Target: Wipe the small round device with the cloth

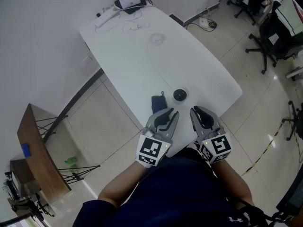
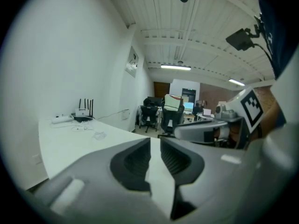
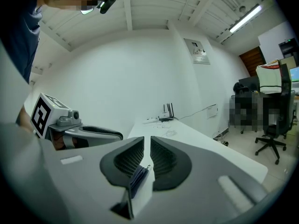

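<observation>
The left tongs stand nearly closed, with only a narrow slit between the dark ribbed pads. Nothing is in that slit, and the white table shows through it. The right tongs are drawn in just as far and grip nothing. Low in their gap a dark blue shape shows against the white top, which looks to be the cloth lying beyond them.

From the head view the two tongs sit side by side over the near edge of the table and point across it. Each carries its marker cube at the back, with the person's forearms behind.

The cloth lies flat on the table just ahead of the left tongs. The small round device, black, rests on the table just to the right of the cloth. It lies ahead of the gap between the two tongs and is apart from both.

At the far end of the table are a white router with black antennas and some thin loose cables. Black office chairs stand on the tiled floor to the right. A brown wooden board on dark legs stands to the left.
</observation>
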A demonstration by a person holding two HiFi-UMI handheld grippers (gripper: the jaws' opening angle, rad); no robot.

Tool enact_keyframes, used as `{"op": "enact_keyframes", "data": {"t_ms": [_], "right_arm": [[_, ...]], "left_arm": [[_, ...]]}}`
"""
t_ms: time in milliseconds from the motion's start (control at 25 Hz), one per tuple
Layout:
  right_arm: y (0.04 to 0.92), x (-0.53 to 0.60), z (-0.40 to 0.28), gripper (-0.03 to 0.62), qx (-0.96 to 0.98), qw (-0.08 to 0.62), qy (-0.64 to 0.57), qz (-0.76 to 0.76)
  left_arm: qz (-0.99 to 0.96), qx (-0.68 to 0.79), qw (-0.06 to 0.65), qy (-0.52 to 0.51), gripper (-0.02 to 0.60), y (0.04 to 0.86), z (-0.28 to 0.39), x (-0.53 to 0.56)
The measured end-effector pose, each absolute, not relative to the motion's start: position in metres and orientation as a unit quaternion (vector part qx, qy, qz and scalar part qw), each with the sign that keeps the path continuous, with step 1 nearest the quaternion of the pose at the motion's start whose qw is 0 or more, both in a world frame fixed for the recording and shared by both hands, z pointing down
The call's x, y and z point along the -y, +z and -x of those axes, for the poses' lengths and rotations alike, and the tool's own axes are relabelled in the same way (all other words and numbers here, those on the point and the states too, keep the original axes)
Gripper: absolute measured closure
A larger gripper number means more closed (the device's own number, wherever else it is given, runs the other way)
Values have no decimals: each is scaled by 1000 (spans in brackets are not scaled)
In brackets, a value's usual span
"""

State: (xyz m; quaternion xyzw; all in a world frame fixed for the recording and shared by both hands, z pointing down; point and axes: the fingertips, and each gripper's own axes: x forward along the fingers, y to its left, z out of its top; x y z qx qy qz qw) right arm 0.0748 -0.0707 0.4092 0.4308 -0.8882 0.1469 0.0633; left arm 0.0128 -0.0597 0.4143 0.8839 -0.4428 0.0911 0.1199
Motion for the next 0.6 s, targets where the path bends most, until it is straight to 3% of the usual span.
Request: {"op": "enact_keyframes", "data": {"t_ms": [600], "right_arm": [[406, 68, -76, 545, 883, 64, 139, -445]], "left_arm": [[-889, 435, 110, 95, 517, 412, -13, 57]]}}
